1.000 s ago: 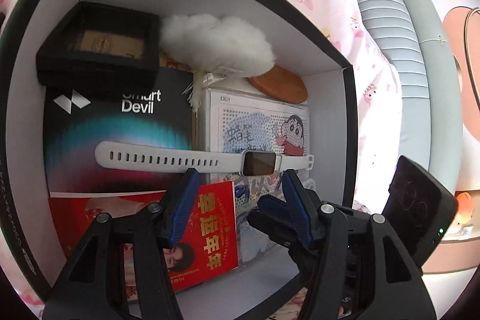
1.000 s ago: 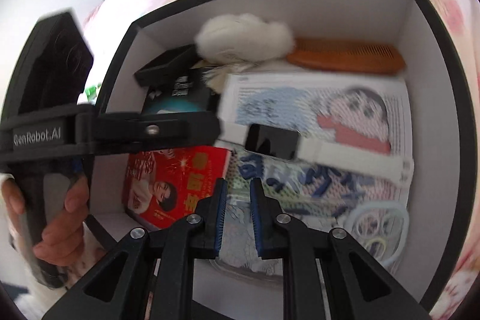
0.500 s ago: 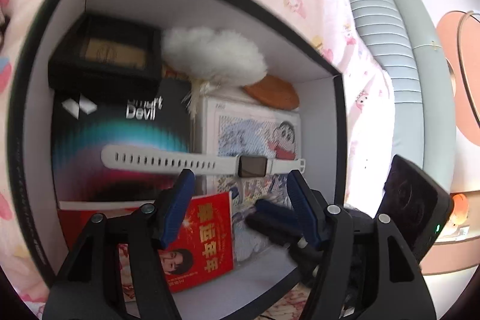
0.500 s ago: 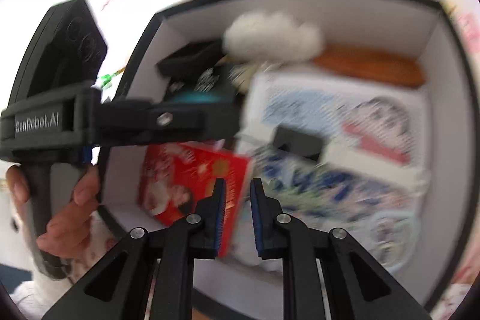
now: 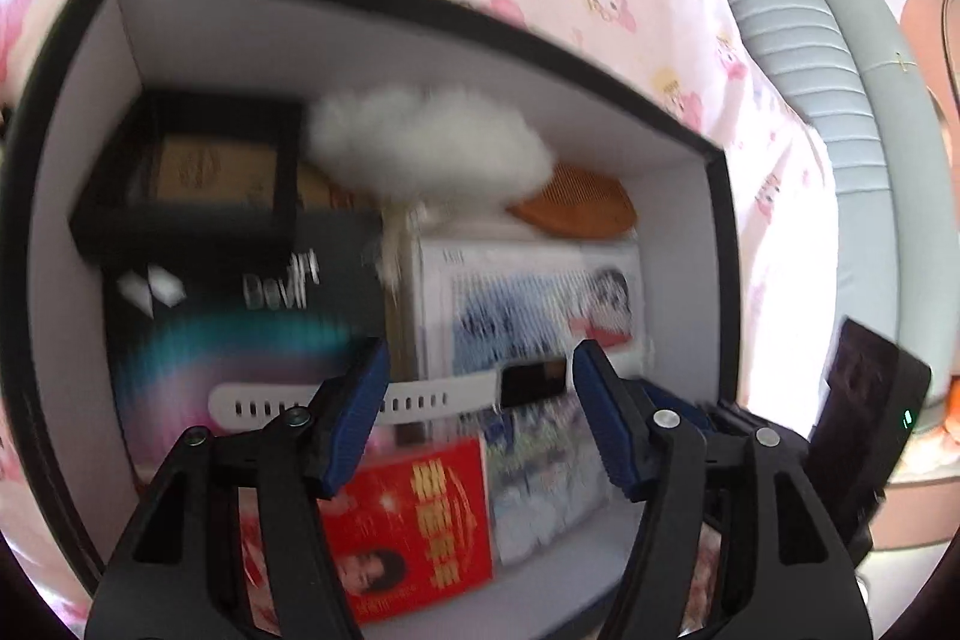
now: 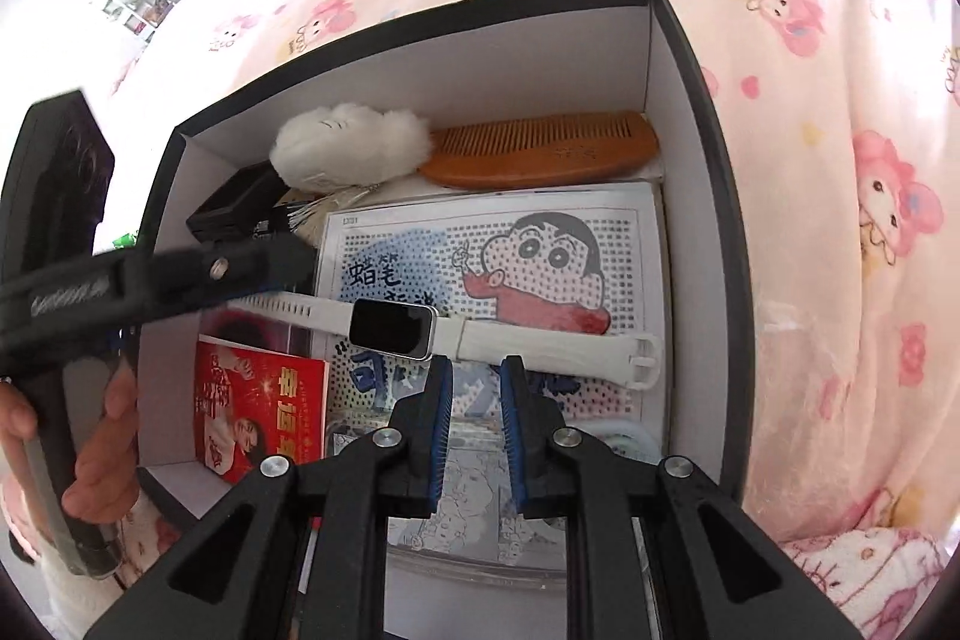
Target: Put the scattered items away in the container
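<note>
Both grippers hover empty over the black box (image 6: 729, 232): left gripper (image 5: 477, 415) gaping wide, right gripper (image 6: 474, 430) nearly pinched. White watch (image 6: 432, 322) lies across the cartoon sheet (image 6: 528, 250) inside.

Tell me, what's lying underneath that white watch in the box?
The white watch lies across a cartoon-printed sheet and a dark box, above a red booklet. Whatever sits under those is covered.

Black box (image 6: 714, 160) with white inside, white watch (image 6: 456, 331), brown comb (image 6: 540, 148), red booklet (image 6: 258, 406), pink cartoon-print sheet (image 6: 840, 100).
</note>
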Tool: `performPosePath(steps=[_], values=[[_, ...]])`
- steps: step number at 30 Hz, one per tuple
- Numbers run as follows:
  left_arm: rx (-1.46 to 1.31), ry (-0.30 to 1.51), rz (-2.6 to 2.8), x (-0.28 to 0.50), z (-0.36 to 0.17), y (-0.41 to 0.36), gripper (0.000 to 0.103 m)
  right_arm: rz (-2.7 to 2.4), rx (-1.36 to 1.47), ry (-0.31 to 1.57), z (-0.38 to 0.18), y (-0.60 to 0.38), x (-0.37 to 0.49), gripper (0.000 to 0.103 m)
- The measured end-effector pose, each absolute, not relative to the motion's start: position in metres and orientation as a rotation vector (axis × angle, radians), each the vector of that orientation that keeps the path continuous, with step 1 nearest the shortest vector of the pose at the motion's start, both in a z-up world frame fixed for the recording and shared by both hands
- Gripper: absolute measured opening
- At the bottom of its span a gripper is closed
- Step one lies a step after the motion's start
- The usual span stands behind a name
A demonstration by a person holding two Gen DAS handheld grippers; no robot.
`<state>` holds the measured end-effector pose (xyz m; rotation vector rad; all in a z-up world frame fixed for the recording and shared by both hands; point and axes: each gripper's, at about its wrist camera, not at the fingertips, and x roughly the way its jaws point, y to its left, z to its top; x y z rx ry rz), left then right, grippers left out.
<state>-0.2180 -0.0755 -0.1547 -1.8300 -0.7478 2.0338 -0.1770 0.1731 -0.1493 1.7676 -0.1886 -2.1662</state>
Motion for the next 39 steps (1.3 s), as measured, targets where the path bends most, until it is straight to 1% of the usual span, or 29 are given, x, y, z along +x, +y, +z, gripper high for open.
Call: performPosePath(steps=[3,6,7,10,12,13,16,20,24,27,31,35,39], values=[[-1.807,-0.734,2.043,-0.207,-0.152,-0.076,0.065,-2.112,1.779,-0.180,-0.154,0.162,-0.175,0.013],[-1.767,-0.752,2.073,-0.206,-0.145,-0.080,0.065,-1.994,1.764,-0.235,-0.161,0.151,-0.173,0.014],[-1.756,-0.763,2.077,-0.207,-0.144,-0.082,0.065,-1.967,1.758,-0.235,-0.158,0.149,-0.164,0.014],[-1.764,-0.767,2.076,-0.208,-0.146,-0.083,0.065,-1.943,1.740,-0.154,-0.162,0.119,-0.152,0.013],[-1.790,-0.778,2.048,-0.208,-0.151,-0.085,0.065,-1.899,1.749,-0.166,-0.172,0.103,-0.147,0.013],[-1.804,-0.790,2.028,-0.208,-0.154,-0.085,0.065,-1.874,1.745,-0.190,-0.174,0.101,-0.146,0.015],[-1.810,-0.815,1.999,-0.207,-0.155,-0.089,0.065,-1.873,1.739,-0.178,-0.172,0.098,-0.147,0.015],[-1.770,-0.828,1.961,-0.202,-0.158,-0.072,0.065,-1.908,1.727,-0.190,-0.164,0.106,-0.148,0.015],[-1.764,-0.817,1.948,-0.204,-0.157,-0.069,0.065,-1.895,1.749,-0.168,-0.174,0.101,-0.154,0.015],[-1.780,-0.818,1.968,-0.204,-0.158,-0.070,0.065,-1.894,1.711,-0.199,-0.173,0.096,-0.161,0.015],[-1.790,-0.848,1.959,-0.205,-0.162,-0.074,0.065,-1.909,1.720,-0.167,-0.175,0.089,-0.166,0.016],[-1.784,-0.824,1.946,-0.205,-0.161,-0.068,0.065,-1.908,1.701,-0.116,-0.171,0.084,-0.161,0.019],[-1.789,-0.795,1.940,-0.203,-0.162,-0.062,0.065,-1.934,1.690,-0.147,-0.162,0.099,-0.161,0.019]])
